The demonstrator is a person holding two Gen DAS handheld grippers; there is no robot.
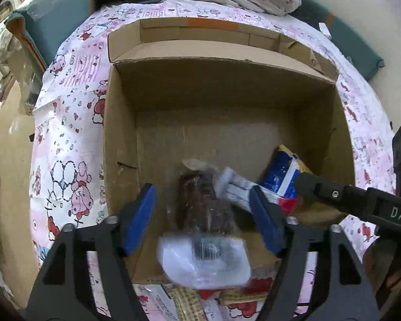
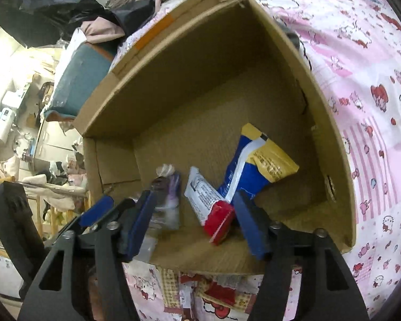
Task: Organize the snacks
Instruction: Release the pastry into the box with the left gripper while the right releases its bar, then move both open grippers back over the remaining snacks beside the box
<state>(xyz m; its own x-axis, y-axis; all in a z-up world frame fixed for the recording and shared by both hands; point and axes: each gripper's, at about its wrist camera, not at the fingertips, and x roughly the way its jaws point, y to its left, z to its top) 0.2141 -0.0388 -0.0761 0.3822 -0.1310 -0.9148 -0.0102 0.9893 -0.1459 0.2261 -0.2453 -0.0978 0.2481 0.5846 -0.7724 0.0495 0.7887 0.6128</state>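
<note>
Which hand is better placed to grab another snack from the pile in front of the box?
Left, marginally: its open tool sits nearer the box's near edge, right above the remaining packets.

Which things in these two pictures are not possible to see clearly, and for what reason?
- Clear-wrapped dark snack, left wrist view: motion blur; its label is unreadable, and whether it has landed in the cardboard box is unclear.
- White and red packet, right wrist view: print too small to read.
- Snack packets on the tablecloth, both views: cut off by the bottom edge and gripper frames.
- Blue and yellow bag, left wrist view: partly hidden by the right gripper.
</note>
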